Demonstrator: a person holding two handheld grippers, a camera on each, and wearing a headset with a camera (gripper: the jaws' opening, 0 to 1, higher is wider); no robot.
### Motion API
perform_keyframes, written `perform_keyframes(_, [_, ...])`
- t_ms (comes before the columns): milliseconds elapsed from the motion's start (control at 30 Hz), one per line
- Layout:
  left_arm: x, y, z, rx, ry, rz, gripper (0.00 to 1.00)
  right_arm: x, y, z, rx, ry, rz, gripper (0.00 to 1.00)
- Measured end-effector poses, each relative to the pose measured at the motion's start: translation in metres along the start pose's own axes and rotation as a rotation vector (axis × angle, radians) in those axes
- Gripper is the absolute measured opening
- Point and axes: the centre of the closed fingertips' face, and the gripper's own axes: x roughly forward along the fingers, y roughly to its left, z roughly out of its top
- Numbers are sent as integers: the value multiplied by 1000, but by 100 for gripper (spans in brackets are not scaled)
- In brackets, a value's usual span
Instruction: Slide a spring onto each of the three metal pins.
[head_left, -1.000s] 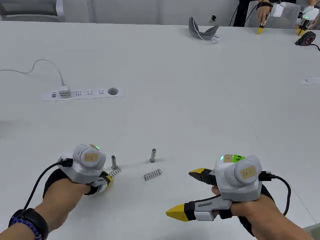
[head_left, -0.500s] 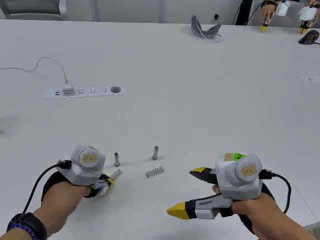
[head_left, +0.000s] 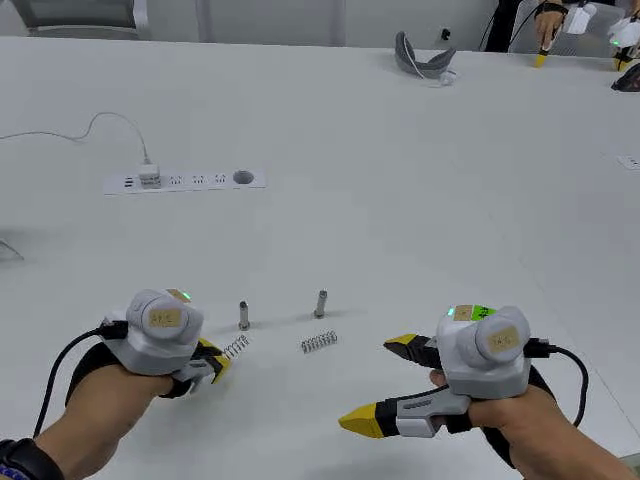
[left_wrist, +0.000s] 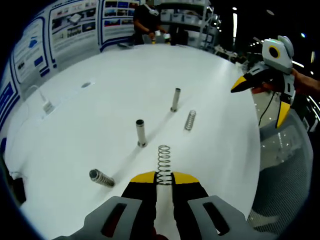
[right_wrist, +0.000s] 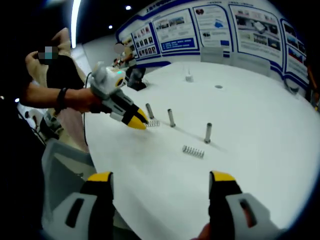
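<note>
My left gripper is shut on the base of a small spring, which sticks out ahead of its yellow tips. Just beyond it stands a bare metal pin, and a second bare pin stands farther right. A loose spring lies on the white table between the grippers. A third pin with a spring on it sits close by the left gripper. My right gripper hovers open and holds nothing, right of the loose spring.
A white power strip with a plugged cable lies at mid-left. A grey curved object rests at the far edge. Another person's grippers work at the far right corner. The table's near right edge lies beside my right hand.
The head camera has shifted, so the whole picture slid right. Both grippers have stayed almost where they were, the left still shut on its spring, the right still open.
</note>
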Motion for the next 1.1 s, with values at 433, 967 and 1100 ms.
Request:
perform_keyframes(433, [-37,-2,16,54,-39,7,11,3,3,4,1,-11,15,79])
perform_keyframes(967, [-69,-22,10,135,-33,-18,11,10,12,8,-1,-20,51,77])
perform_keyframes(1100, [-71,-28,12,140,-40,-29,11,12,14,12,0,-29,62,76])
